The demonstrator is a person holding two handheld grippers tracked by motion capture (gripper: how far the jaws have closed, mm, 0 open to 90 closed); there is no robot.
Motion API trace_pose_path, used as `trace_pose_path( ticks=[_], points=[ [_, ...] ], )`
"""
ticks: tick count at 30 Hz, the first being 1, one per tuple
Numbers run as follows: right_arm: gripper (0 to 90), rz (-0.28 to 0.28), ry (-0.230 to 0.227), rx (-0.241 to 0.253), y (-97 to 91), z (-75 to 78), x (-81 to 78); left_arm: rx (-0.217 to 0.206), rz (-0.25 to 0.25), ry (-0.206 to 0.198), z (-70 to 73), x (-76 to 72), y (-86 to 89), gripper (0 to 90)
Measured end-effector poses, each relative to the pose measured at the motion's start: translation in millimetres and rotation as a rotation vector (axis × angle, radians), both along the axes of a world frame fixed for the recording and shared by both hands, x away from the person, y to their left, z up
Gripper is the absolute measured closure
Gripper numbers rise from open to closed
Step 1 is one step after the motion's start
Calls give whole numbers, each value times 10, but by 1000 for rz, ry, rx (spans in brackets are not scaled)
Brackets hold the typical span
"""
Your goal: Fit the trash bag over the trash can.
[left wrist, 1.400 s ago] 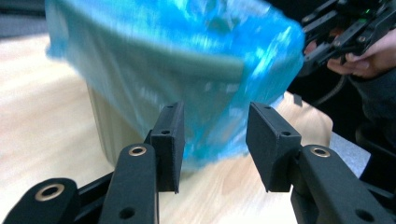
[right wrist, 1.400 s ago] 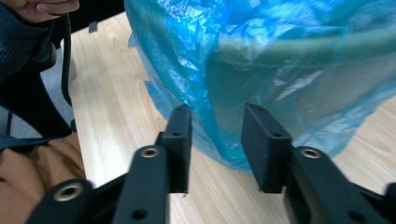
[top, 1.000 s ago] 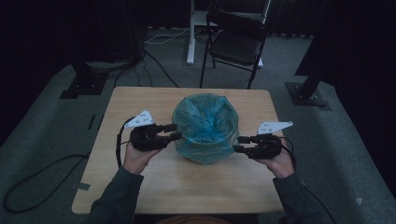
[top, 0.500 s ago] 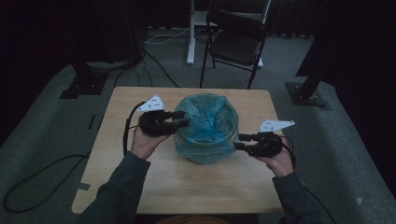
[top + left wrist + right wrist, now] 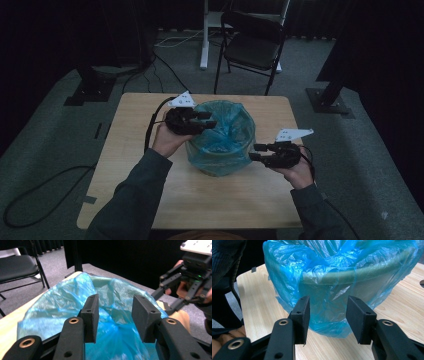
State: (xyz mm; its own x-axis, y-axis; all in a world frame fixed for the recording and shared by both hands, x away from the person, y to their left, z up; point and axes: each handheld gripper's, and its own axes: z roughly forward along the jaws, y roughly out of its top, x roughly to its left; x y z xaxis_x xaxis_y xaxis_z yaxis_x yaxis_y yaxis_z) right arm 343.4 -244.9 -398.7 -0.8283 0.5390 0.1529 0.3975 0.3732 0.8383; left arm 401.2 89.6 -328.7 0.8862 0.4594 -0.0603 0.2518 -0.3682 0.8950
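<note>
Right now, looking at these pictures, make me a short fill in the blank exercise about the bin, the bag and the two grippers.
1. The bin on the table is lined with a ____ plastic bag.
2. The left gripper is raised over the bin's ____.
3. The jaws of the right gripper stand ____, beside the bin's outer wall.
4. Behind the table stands a black ____.

Missing words: blue; rim; open; chair

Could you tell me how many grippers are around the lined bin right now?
2: the left gripper is over the blue liner at the bin's left rim, and the right gripper is beside its right wall. Both are open.
</note>
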Motion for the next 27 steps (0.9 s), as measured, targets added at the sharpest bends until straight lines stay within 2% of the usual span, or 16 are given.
trace_pose_path(
  ticks=[10,14,16,21,25,27],
  points=[
    [535,9,5,9,26,-33,23,1,-4,-7,85,236,-242,575],
    [534,9,11,12,20,-52,24,18,-10,0,103,337,-352,572],
    [534,7,12,14,16,-57,22,12,-15,1,114,381,-403,572],
    [532,8,11,13,11,-64,22,27,-2,-8,123,488,-544,547],
    [532,7,13,13,7,-67,19,58,-6,-12,82,536,-629,542],
    [532,5,14,17,-6,-70,20,98,-6,-9,20,569,-700,542]
  ],
)
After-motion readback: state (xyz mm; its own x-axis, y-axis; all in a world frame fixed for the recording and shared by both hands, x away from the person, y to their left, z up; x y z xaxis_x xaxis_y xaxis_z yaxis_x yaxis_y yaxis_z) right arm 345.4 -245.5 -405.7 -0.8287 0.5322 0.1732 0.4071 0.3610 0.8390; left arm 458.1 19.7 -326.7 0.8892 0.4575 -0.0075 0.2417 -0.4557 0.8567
